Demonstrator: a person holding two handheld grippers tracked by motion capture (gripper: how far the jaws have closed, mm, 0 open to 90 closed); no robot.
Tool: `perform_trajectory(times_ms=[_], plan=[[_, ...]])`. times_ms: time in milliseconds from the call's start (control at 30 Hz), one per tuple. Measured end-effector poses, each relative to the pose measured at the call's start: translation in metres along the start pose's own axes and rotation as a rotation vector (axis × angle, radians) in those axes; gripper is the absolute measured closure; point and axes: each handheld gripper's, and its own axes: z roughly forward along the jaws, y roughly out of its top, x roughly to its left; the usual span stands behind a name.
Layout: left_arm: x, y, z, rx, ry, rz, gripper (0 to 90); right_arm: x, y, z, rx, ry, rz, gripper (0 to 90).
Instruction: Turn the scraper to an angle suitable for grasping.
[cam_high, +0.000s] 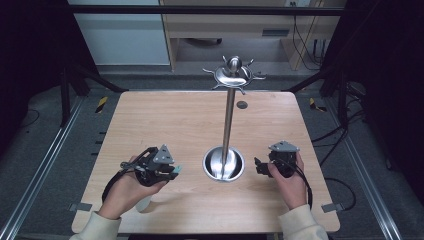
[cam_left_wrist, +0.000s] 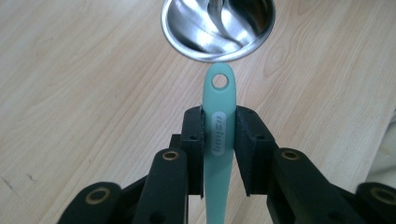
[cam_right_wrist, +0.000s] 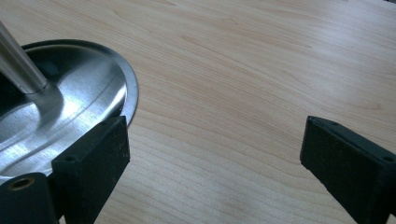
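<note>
On my left, the left gripper (cam_high: 172, 170) sits low over the worktop (cam_high: 165, 120), hand wrapped around it from behind, pointing right toward the stand (cam_high: 229, 120). Its fingers (cam_left_wrist: 194, 140) are clamped on a teal handle (cam_left_wrist: 219, 135), whose holed end stops just short of the stand's steel base (cam_left_wrist: 187, 37). Right of the base, my right gripper (cam_high: 260, 167) points left at it, fingers (cam_right_wrist: 93, 158) spread wide and holding nothing, one tip beside the base rim.

On my feed, a small dark round disc (cam_high: 242, 105) lies on the wooden table (cam_high: 165, 120) near its far edge. Beyond that edge I see a pale wooden cabinet (cam_high: 235, 30) on the floor.
</note>
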Motion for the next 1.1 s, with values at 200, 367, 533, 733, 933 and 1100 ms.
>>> perform_trajectory(times_ms=[200,367,533,733,933,1100], plan=[[0.001,0.006,-0.013,-0.056,0.017,-0.004,74.1,0.0,0.0,-0.001,0.003,0.002,0.006,8.6],[-0.002,0.012,-0.025,-0.106,0.033,-0.007,74.1,0.002,0.0,0.0,0.007,0.002,-0.007,8.6],[0.0,0.017,-0.03,-0.129,0.035,-0.009,74.1,0.001,0.0,0.0,0.006,0.0,-0.005,8.6],[0.0,0.021,-0.033,-0.145,0.028,-0.004,74.1,0.001,0.0,0.0,0.003,0.004,0.002,8.6],[-0.002,0.024,-0.038,-0.172,0.031,0.006,74.0,0.001,0.0,0.0,0.004,0.006,0.002,8.6],[0.0,0.023,-0.044,-0.203,0.043,0.0,74.0,0.001,0.0,0.0,0.006,0.006,-0.005,8.6]])
